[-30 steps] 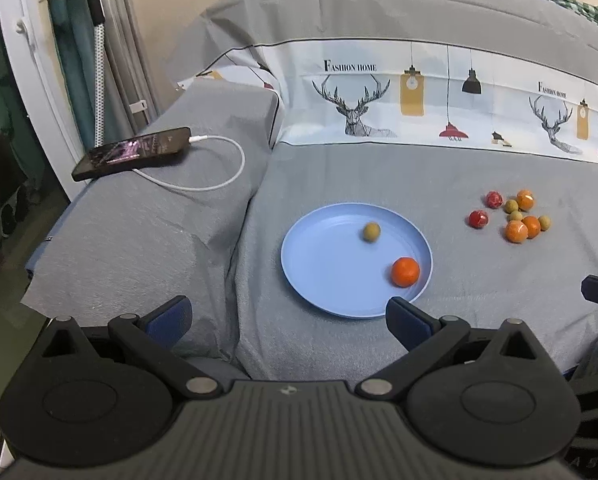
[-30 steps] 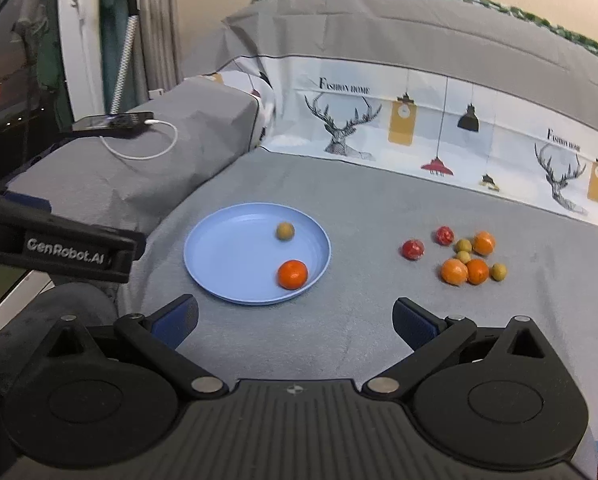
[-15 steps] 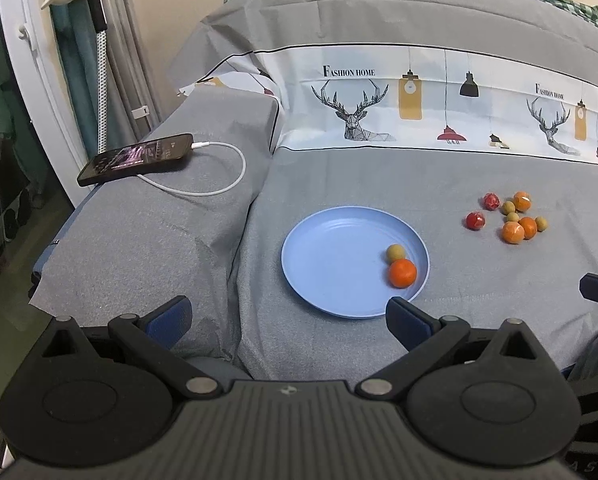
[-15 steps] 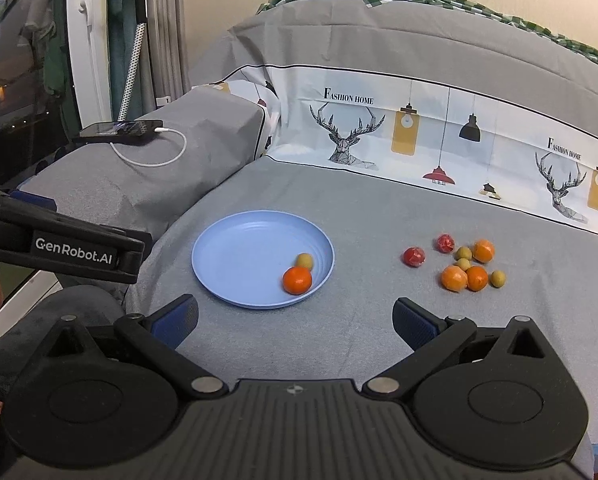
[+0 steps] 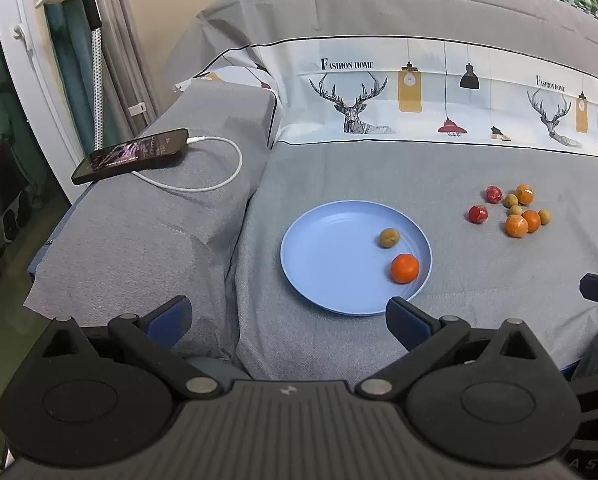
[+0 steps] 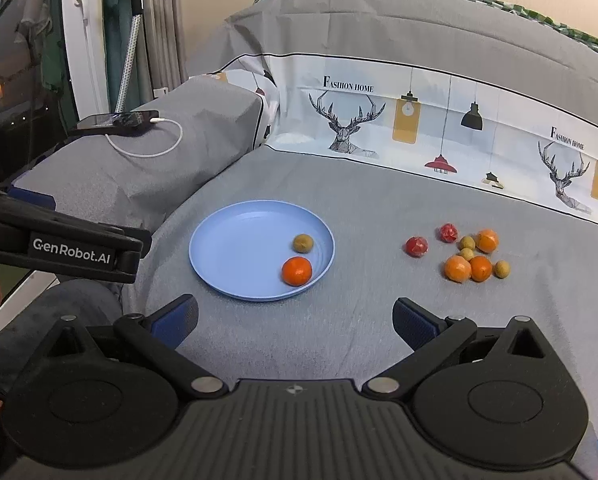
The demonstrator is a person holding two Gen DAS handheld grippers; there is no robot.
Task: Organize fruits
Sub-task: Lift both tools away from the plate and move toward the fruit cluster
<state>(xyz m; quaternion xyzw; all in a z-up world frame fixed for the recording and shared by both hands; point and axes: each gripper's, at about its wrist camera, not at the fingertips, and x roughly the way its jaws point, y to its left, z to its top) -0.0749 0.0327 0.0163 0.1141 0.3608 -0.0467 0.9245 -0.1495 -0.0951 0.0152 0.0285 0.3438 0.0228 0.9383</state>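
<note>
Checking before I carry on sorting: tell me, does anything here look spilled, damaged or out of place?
Nothing spilled or damaged. The blue plate sits flat holding one orange fruit and one greenish-brown one; the remaining fruits lie loose on the grey cover.

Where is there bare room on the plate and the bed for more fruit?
The blue plate is bare on its left half; the orange and green fruit sit at its right. Grey cover between plate and fruit cluster is free. The cluster is crowded.

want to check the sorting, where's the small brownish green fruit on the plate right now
In both wrist views the small brownish green fruit lies on the blue plate, toward its right rim, just behind the orange and not touching it.
</note>
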